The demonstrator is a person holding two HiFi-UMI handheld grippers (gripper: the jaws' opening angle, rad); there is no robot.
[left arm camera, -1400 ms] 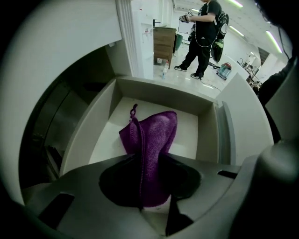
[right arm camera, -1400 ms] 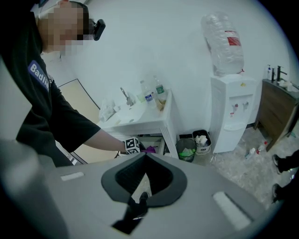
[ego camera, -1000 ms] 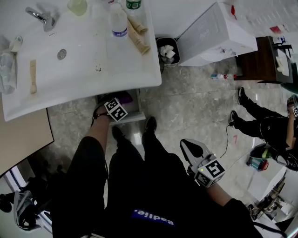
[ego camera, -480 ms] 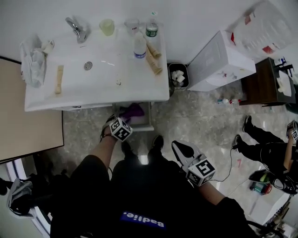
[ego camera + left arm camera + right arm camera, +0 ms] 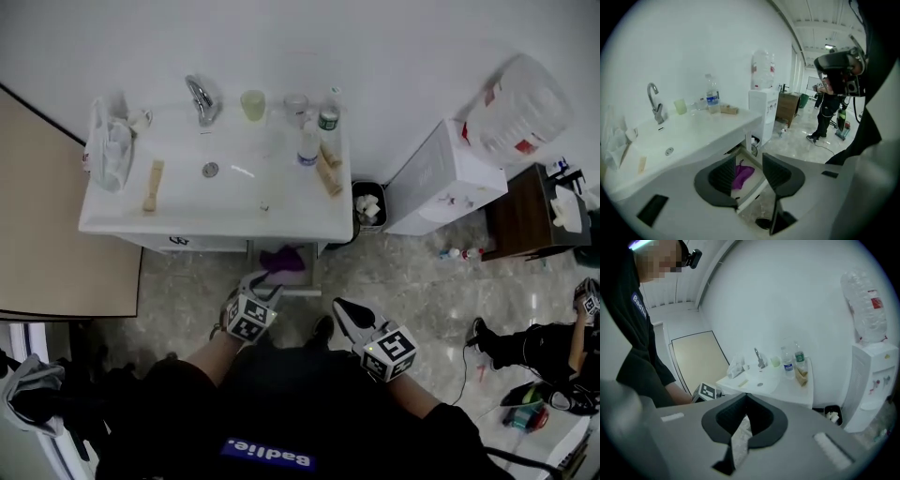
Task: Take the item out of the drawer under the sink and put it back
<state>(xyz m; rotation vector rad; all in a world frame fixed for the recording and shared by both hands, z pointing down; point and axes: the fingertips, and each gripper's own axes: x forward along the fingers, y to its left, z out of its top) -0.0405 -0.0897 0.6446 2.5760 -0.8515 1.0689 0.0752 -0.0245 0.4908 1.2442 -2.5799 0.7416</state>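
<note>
Under sink point(image 5: 211, 228), drawer point(image 5: 307, 275) juts open.

L gripper point(image 5: 260, 285): held out in front of the body point(image 5: 281, 412), tipped fwd & down.
L jaws: wide apart, nothing pressed between them.
L arm point(image 5: 208, 352): bare below a dark sleeve, bent, reaching fwd.
R gripper point(image 5: 341, 307): just beside the L gripper, not touching it; held flatter, nose turned a bit twd the L side.
R jaws: tips shut tight together, holding nothing.
R arm point(image 5: 419, 395): bare forearm, comes in from low on the R side.
</note>
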